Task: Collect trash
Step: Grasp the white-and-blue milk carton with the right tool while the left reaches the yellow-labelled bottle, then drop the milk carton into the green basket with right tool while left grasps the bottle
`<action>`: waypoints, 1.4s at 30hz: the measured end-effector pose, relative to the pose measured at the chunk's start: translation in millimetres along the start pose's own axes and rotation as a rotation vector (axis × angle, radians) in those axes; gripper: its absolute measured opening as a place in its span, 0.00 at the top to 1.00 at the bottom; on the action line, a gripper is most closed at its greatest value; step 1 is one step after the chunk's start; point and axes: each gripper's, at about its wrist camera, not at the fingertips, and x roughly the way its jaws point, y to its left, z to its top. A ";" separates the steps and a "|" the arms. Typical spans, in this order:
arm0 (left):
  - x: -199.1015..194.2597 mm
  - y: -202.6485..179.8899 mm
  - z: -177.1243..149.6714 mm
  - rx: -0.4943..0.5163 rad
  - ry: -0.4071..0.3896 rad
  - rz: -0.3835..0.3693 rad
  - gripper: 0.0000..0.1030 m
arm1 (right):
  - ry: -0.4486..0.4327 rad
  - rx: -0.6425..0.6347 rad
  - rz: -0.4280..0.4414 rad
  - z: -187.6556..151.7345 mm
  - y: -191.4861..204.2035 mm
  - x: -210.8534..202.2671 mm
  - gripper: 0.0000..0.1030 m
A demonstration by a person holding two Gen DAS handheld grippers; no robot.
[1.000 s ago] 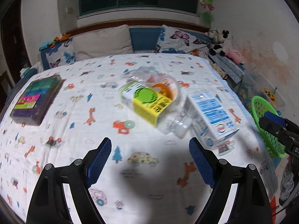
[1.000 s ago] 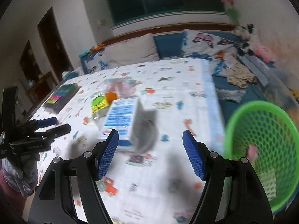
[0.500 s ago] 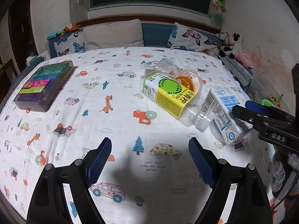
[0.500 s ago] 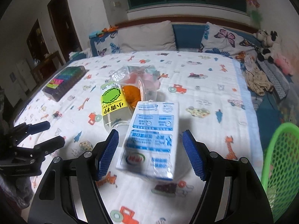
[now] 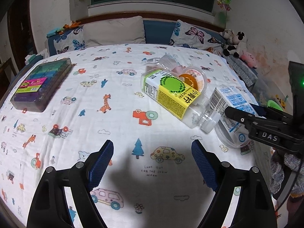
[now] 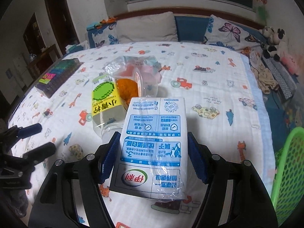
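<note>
A blue-and-white milk carton [image 6: 152, 142] in clear wrap lies on the cartoon-print bed sheet [image 5: 114, 114]. My right gripper [image 6: 152, 155] straddles the carton; its jaws are closing, and the blue pads stand right at its two sides, a sliver off on the right. Beside the carton lies a clear bottle [image 5: 171, 93] with a yellow-green label, open mouth towards me. Behind it are a plastic cup [image 5: 195, 77] with orange contents and a crumpled clear bag [image 5: 163, 60]. My left gripper [image 5: 152, 163] hovers open over bare sheet, short of the bottle, holding nothing.
A green mesh basket [image 6: 285, 171] stands off the bed's right edge. A box of coloured items [image 5: 41, 83] lies at the far left. Pillows [image 5: 114, 30] line the headboard, plush toys [image 5: 235, 43] sit in the right corner, and crumpled clothing [image 6: 264, 76] lies along the right side.
My right gripper swung left from the basket side to the carton, which now sits between its jaws. The left gripper shifted a little; the trash pile looks nearer in its view.
</note>
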 end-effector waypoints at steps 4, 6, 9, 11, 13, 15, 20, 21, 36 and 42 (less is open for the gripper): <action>2.0 -8.7 0.1 0.017 0.004 -0.012 0.22 | -0.040 0.021 0.009 1.1 -6.3 -18.6 0.34; 2.1 -14.5 -0.7 0.028 0.005 -0.020 0.22 | -0.058 0.028 0.009 1.9 -10.1 -28.3 0.34; 2.6 -25.7 -1.5 0.054 0.006 -0.042 0.22 | -0.085 0.044 0.006 0.1 -16.4 -44.2 0.34; 4.2 -34.4 -1.8 0.068 0.010 -0.063 0.22 | -0.102 0.059 0.001 -2.3 -23.0 -54.8 0.34; 6.5 -41.2 -1.1 0.079 0.013 -0.070 0.22 | -0.118 0.075 -0.005 -6.0 -29.8 -64.7 0.34; 10.1 -47.5 0.2 0.080 0.019 -0.073 0.23 | -0.134 0.095 -0.014 -10.1 -38.6 -75.6 0.34; 20.4 -61.6 8.7 0.030 0.046 -0.101 0.27 | -0.160 0.129 -0.035 -19.3 -55.7 -92.5 0.34; 21.9 -64.0 10.4 0.019 0.049 -0.101 0.27 | -0.164 0.133 -0.037 -20.8 -58.5 -94.7 0.34; 68.2 -71.8 38.3 -0.349 0.138 0.028 0.29 | -0.196 0.179 -0.076 -49.0 -88.3 -118.2 0.34; 79.9 -72.4 35.5 -0.420 0.169 0.023 0.39 | -0.193 0.210 -0.102 -61.2 -103.6 -123.1 0.34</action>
